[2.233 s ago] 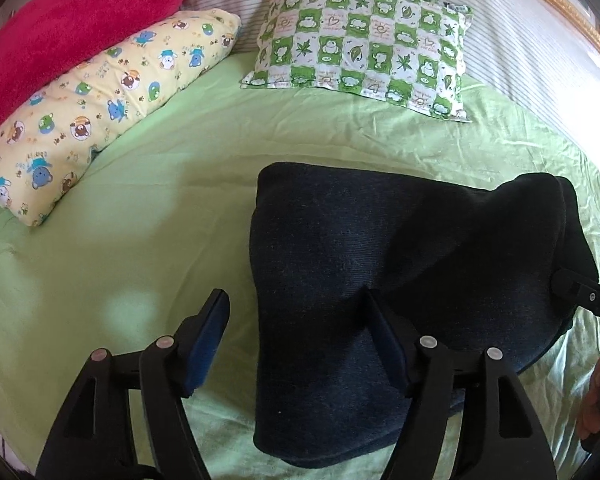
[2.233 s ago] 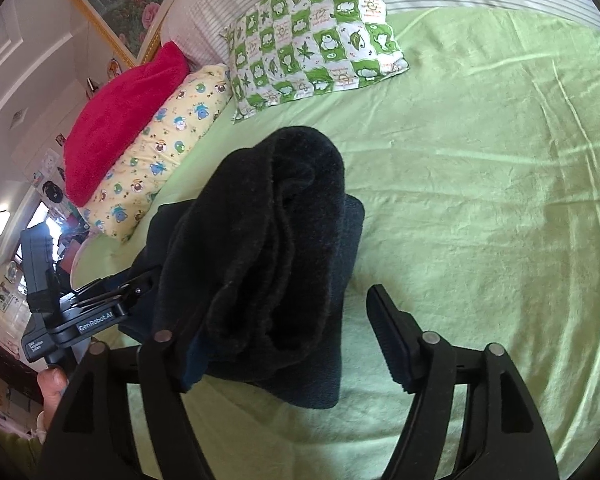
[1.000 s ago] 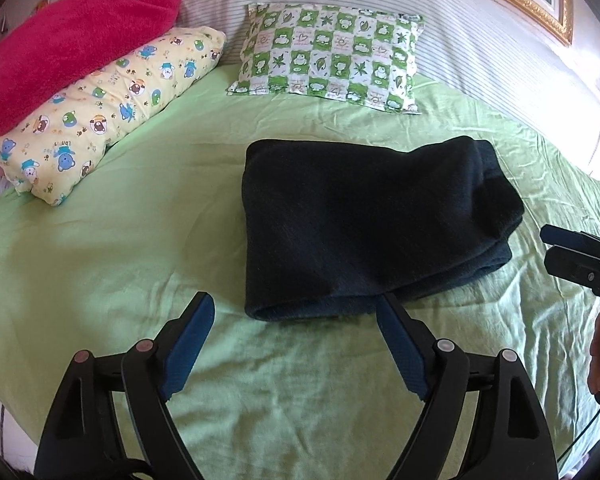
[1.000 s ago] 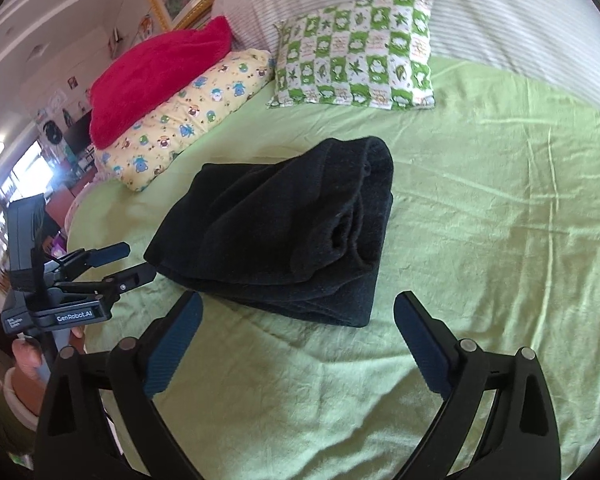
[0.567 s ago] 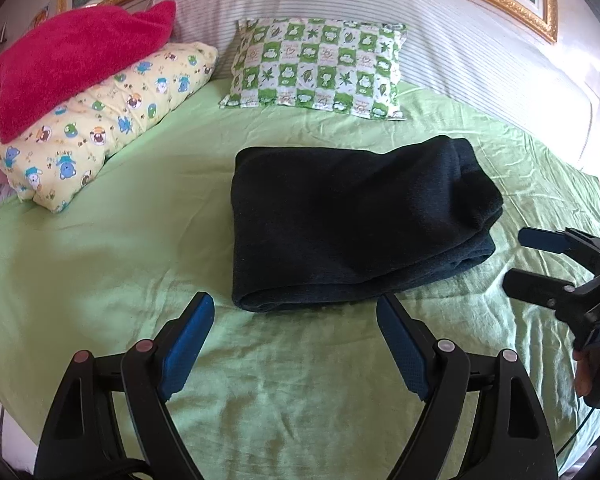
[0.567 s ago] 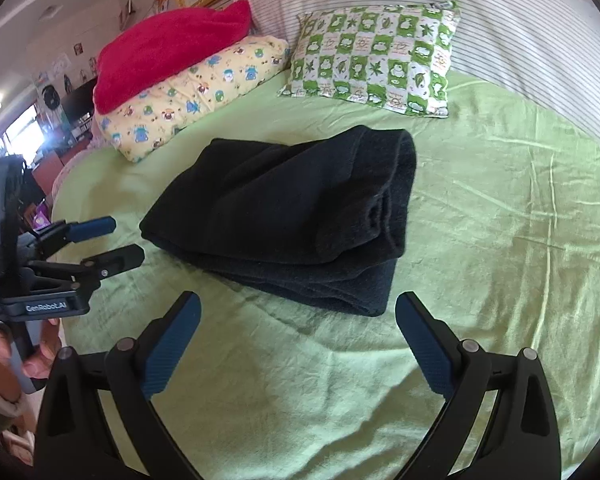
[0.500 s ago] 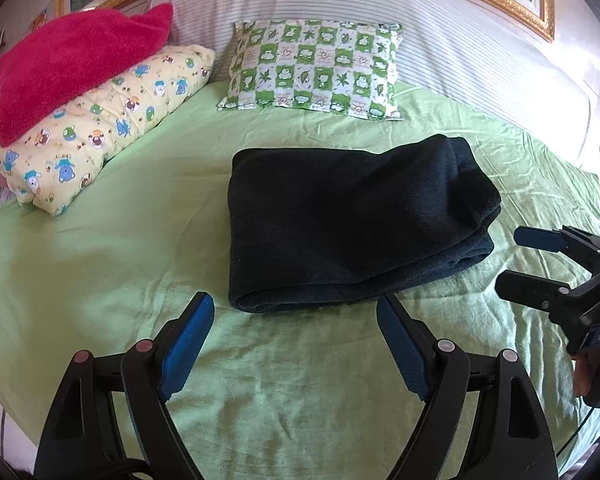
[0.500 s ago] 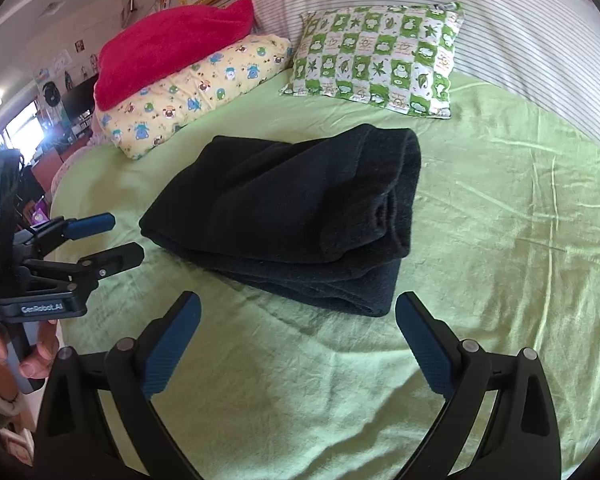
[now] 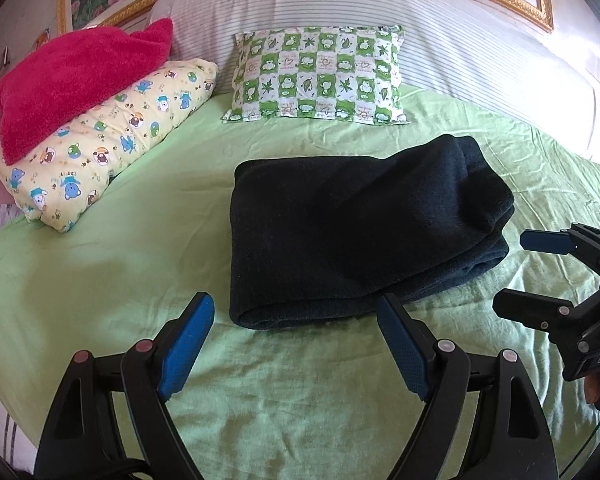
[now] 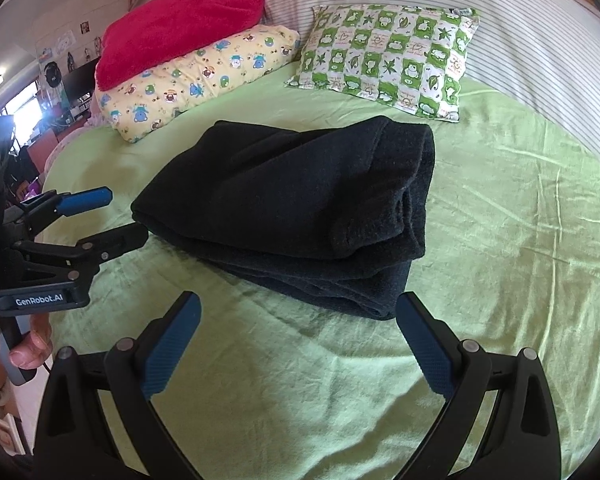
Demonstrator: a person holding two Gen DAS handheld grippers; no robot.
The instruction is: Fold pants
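Note:
The dark navy pants (image 9: 352,224) lie folded in a thick rectangular stack on the green bed sheet (image 9: 140,248); they also show in the right wrist view (image 10: 300,204). My left gripper (image 9: 296,344) is open and empty, just short of the stack's near edge. It also shows at the left of the right wrist view (image 10: 100,220). My right gripper (image 10: 296,344) is open and empty, just short of the stack's layered end. It shows at the right of the left wrist view (image 9: 520,276).
A green checkered pillow (image 9: 320,76) lies beyond the pants. A yellow patterned pillow (image 9: 100,140) with a red towel (image 9: 72,76) on it lies at the far left. A striped headboard cushion (image 9: 440,40) runs along the back. Room clutter (image 10: 32,120) stands past the bed's left edge.
Both grippers have let go of the pants and drawn back toward the near side. The pants, held up and draped before, now lie flat and folded on the sheet.

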